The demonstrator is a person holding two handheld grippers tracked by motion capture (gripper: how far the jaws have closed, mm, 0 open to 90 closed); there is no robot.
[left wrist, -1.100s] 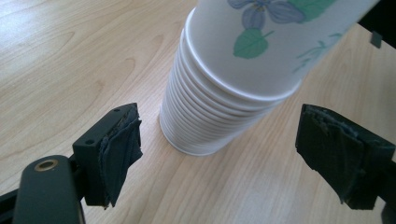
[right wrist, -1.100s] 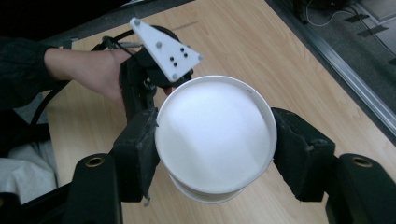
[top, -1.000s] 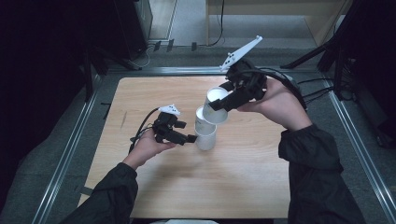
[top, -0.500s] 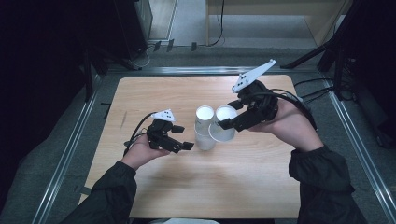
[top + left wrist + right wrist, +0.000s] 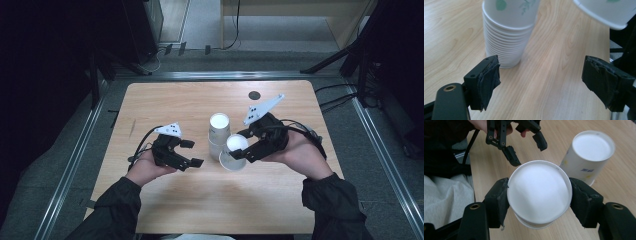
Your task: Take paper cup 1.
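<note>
I see a wooden table (image 5: 165, 105) filling the middle of the high view. At its center stands a stack (image 5: 218, 134) of upside-down white paper cups. Just right of and below the stack, my right gripper (image 5: 239, 153) pinches one separate cup (image 5: 234, 153), also bottom up; in the right gripper view the jaws press on both sides of the cup (image 5: 539, 192), and the stack (image 5: 589, 155) sits at the upper right. The cup's rim looks close to the table, though I cannot tell whether it touches. At lower left of the stack, my left gripper (image 5: 192, 153) has its jaws spread with nothing between them, near the stack but apart from it. I judge the step is setting the lone cup down beside the stack. Next I should lower it flat, then release.
</note>
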